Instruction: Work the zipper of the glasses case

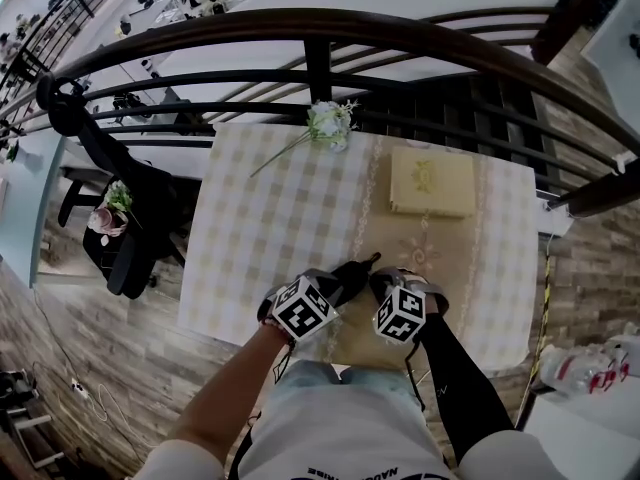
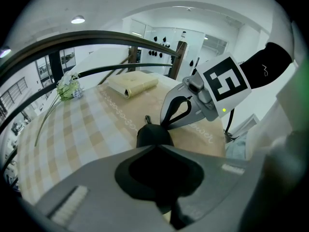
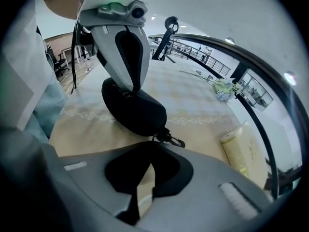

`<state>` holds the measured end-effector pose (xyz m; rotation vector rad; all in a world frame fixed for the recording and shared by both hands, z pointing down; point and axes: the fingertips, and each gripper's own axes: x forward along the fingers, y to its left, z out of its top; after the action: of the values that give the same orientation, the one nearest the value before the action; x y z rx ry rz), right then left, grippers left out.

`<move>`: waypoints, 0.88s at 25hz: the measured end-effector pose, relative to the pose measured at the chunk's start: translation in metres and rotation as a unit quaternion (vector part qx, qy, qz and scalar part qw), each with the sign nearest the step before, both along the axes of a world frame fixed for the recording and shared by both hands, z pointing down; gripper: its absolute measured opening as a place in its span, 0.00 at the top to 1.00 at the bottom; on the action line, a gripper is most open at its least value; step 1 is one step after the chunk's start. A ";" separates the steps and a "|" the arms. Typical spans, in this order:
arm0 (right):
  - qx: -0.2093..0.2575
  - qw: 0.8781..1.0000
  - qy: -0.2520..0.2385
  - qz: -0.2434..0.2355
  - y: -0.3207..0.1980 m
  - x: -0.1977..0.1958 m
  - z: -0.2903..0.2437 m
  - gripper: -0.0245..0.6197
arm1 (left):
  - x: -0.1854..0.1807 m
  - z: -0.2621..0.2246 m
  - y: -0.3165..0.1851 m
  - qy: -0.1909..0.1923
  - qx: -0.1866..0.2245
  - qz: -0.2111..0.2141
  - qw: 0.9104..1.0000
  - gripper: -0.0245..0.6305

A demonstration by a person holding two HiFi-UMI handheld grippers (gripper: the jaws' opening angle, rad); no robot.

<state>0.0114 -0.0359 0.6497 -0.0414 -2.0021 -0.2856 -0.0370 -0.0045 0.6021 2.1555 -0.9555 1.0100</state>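
Your left hand-held gripper (image 2: 155,147) pinches the black rounded glasses case (image 3: 133,110), which sits at the near edge of the checked-cloth bench (image 1: 260,198); your right hand-held gripper (image 3: 153,143) is pressed together on its small black zipper pull (image 3: 166,138).

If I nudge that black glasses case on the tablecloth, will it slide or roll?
Probably rocks rather than rolls: the glasses case looks rounded, oblong. Its shell seems semi-stiff, holding shape in the left claw. The end clip may swing.
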 end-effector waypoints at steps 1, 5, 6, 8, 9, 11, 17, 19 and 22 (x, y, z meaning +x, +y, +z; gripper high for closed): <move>-0.002 1.000 0.002 -0.001 0.002 0.001 0.000 0.92 | 0.000 0.000 0.000 0.000 0.000 0.001 1.000 0.94; -0.012 1.000 0.002 0.003 0.007 0.004 0.000 0.92 | 0.000 0.000 0.000 -0.001 0.001 0.003 1.000 0.94; -0.017 1.000 0.000 0.003 0.008 0.004 -0.001 0.92 | 0.001 0.001 0.000 -0.001 0.002 0.004 1.000 0.94; -0.030 1.000 -0.001 -0.009 0.015 0.005 -0.004 0.92 | 0.000 0.001 0.000 -0.002 0.003 0.005 1.000 0.94; -0.038 0.999 0.001 -0.022 0.022 0.005 -0.004 0.92 | 0.000 0.001 0.000 -0.003 0.003 0.005 1.000 0.94; -0.048 0.998 0.008 -0.038 0.037 0.007 0.001 0.92 | -0.001 0.000 0.000 -0.002 0.004 0.004 1.000 0.94; -0.015 0.997 -0.020 0.066 0.017 0.013 0.001 0.89 | 0.000 -0.001 0.000 0.000 0.003 0.010 1.000 0.94; 0.002 0.998 -0.024 0.057 0.007 0.011 -0.002 0.81 | 0.000 -0.002 0.000 0.002 0.003 0.010 1.000 0.94; 0.008 0.999 -0.028 0.017 0.002 0.003 -0.004 0.78 | 0.000 -0.002 0.000 0.010 0.003 0.008 1.000 0.94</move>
<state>0.0140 -0.0338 0.6453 0.0108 -2.0545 -0.2843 -0.0369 -0.0043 0.6005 2.1775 -0.9357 0.9923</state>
